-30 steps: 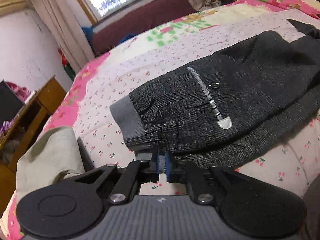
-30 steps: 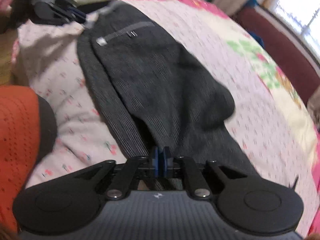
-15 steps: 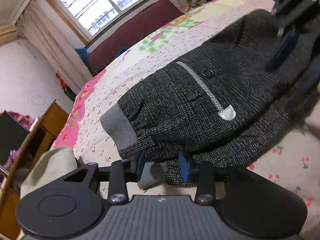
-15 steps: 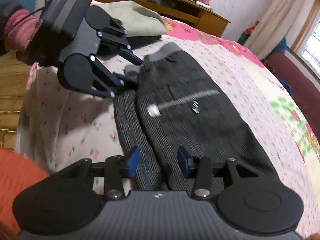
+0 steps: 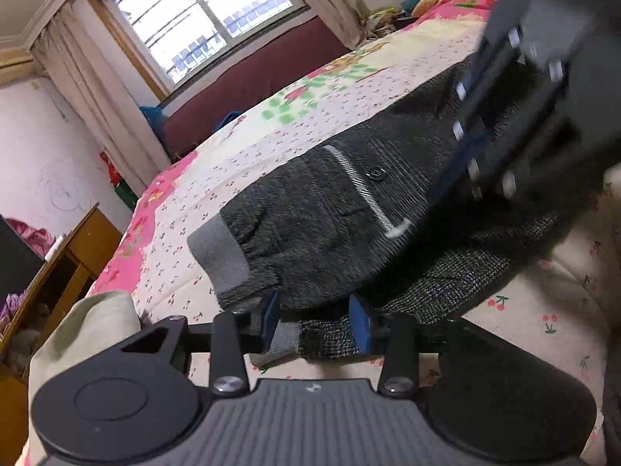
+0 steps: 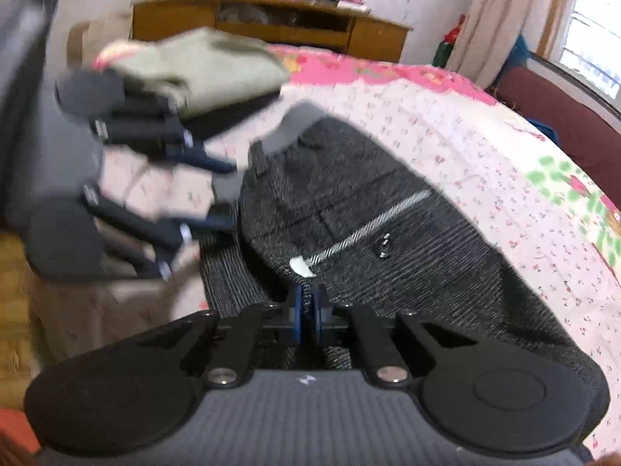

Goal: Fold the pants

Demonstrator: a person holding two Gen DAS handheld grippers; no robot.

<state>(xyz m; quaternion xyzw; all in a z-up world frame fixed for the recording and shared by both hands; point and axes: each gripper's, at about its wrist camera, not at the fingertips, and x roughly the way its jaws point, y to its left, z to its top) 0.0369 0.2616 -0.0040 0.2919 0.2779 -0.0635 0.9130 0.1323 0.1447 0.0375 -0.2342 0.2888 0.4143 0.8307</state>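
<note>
Dark grey knit pants [image 5: 330,225] lie folded on the floral bedspread, with a grey waistband [image 5: 219,254] at the left and a striped pocket trim with a button. My left gripper [image 5: 314,324] is open, its blue pads either side of the lower layer's edge near the waistband. My right gripper [image 6: 307,312] is shut on the near edge of the pants [image 6: 388,233], just below the pocket trim. The right gripper also shows blurred in the left wrist view [image 5: 516,116], over the pants. The left gripper shows open in the right wrist view [image 6: 223,190].
A folded olive garment [image 6: 202,66] lies on the bed corner beside the waistband. A wooden cabinet [image 6: 271,27] stands beyond the bed's end. A window [image 5: 202,19] and a maroon bench [image 5: 264,77] lie along the far side of the bed [image 5: 310,128].
My left gripper has opened and let go of the waistband. My right gripper opened, moved along the pants toward the waist, and has shut on the edge near the pocket.
</note>
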